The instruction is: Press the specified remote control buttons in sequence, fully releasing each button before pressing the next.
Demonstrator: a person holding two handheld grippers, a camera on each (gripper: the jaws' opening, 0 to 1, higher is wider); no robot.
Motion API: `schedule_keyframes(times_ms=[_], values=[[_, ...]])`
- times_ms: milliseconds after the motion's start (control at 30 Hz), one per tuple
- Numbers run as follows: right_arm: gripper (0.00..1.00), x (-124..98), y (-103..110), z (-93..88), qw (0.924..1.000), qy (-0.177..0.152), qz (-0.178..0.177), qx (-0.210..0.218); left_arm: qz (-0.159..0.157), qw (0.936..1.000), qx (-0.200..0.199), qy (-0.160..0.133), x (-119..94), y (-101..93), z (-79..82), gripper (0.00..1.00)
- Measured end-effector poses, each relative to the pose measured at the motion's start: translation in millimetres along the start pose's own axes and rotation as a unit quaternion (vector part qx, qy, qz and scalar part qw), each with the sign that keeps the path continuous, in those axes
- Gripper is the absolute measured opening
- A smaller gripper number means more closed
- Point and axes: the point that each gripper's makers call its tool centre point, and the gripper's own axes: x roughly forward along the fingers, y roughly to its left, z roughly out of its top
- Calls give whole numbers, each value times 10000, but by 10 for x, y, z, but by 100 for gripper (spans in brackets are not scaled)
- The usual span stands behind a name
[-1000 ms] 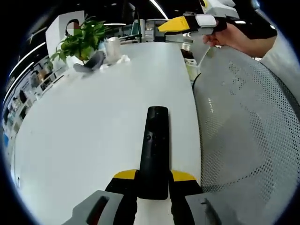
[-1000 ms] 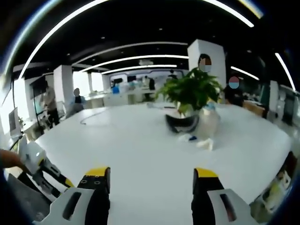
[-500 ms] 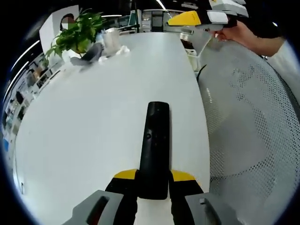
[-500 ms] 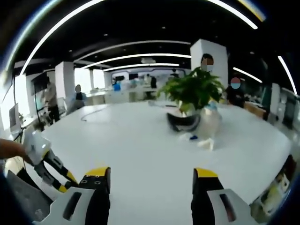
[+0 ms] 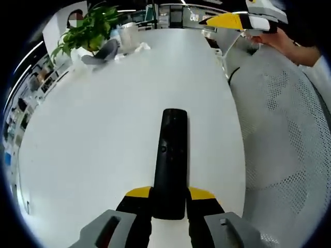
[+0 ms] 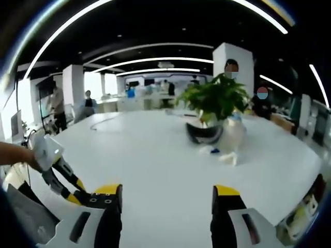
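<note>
Remote: the black remote control [image 5: 169, 163] lies lengthwise over the white table [image 5: 103, 119], its near end clamped between the jaws of the left tongs [image 5: 169, 199], its far end pointing toward the potted plant [image 5: 88, 31].
Left tongs: closed on the remote's near end, holding it steady just above or on the table; which of the two cannot be told.
Right tongs: in their own view the right tongs [image 6: 166, 206] stand wide apart with nothing between them, aimed at the plant [image 6: 214, 101] across the table [image 6: 155, 155]; seen from the left gripper view they hang well away from the remote, off the table's edge over a mesh chair [image 5: 289, 129].
Step in hand: judged as the approach before a press; no button is touched.
Next move: the right tongs likely need to swing back over the remote and bring one tip down squarely on the target button, then lift fully clear.
</note>
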Motion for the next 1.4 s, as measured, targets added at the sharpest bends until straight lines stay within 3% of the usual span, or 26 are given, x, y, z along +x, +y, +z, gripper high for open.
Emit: schedule_keyframes(times_ms=[1100, 1400], values=[[67, 14, 30, -73, 9994, 213, -29, -284, -30, 9976, -40, 692, -26, 523, -77, 24], [66, 19, 35, -86, 9993, 245, -9, -295, -50, 9977, -84, 677, -24, 602, -76, 24]])
